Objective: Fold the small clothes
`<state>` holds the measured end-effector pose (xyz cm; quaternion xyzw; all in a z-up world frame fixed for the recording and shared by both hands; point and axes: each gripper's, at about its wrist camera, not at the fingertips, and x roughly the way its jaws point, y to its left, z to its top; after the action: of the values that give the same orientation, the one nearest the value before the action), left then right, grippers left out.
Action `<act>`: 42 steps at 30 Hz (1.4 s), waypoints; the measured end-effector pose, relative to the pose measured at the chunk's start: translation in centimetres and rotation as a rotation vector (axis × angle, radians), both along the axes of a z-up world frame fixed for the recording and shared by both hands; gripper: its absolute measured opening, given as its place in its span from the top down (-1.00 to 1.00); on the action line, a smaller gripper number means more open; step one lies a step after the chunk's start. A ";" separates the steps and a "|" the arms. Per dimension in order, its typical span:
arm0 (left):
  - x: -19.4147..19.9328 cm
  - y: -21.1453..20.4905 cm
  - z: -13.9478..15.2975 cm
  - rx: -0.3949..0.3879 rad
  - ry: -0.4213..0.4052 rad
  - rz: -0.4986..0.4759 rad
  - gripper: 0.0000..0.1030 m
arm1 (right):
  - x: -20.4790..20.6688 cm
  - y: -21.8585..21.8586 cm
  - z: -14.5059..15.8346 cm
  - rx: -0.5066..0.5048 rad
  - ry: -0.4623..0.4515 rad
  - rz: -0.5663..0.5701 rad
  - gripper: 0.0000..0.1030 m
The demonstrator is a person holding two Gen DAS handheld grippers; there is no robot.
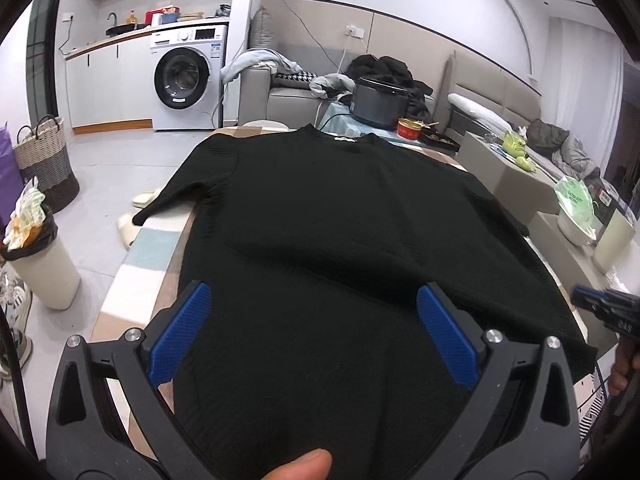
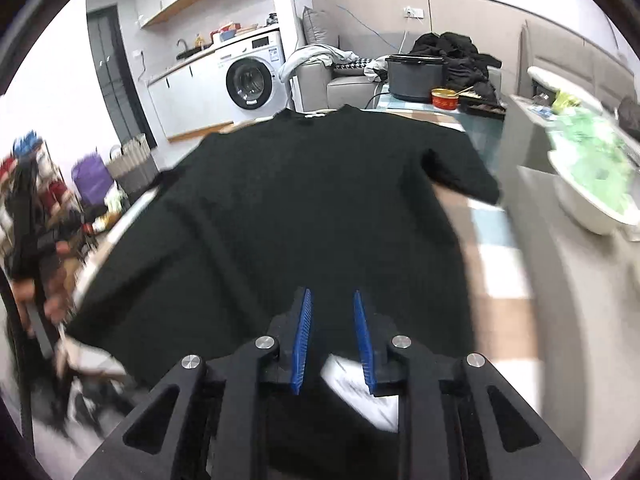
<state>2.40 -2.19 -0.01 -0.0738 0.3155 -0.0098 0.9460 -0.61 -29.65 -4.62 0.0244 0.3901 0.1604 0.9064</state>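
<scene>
A black short-sleeved top [image 1: 328,216] lies flat on a table, collar at the far end. It also shows in the right wrist view [image 2: 304,208]. My left gripper [image 1: 314,296] is wide open, its blue pads [image 1: 184,328] spread over the near hem. The hem bulges up between the fingers. My right gripper [image 2: 331,300] hovers over the near right part of the hem, its blue pads [image 2: 302,336] a narrow gap apart with nothing between them. The right gripper also shows at the right edge of the left wrist view [image 1: 608,310].
The table [image 1: 152,256] has a checked cloth. A dark cooker pot [image 1: 378,102] and a red bowl [image 1: 410,128] stand at its far end. A white bowl with green wrap [image 2: 592,176] stands to the right. A bin [image 1: 44,264] and basket [image 1: 44,160] stand on the floor at the left.
</scene>
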 end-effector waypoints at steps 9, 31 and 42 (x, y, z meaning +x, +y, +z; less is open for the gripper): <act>6.3 7.1 0.1 -0.110 0.068 0.164 -0.99 | 8.5 -0.8 2.0 0.204 0.003 -0.223 0.07; 18.2 22.4 -6.3 -0.425 0.187 0.354 -0.88 | 23.8 -10.5 -3.1 0.524 0.291 -0.674 0.01; 20.0 21.2 -7.1 -0.384 0.201 0.332 -0.88 | 24.2 -12.7 -5.1 0.570 0.311 -0.905 0.01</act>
<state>22.41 19.01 -7.13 -0.3031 0.3838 0.0931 0.8673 23.55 -42.39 -9.73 0.4571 0.4111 -0.1511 0.7741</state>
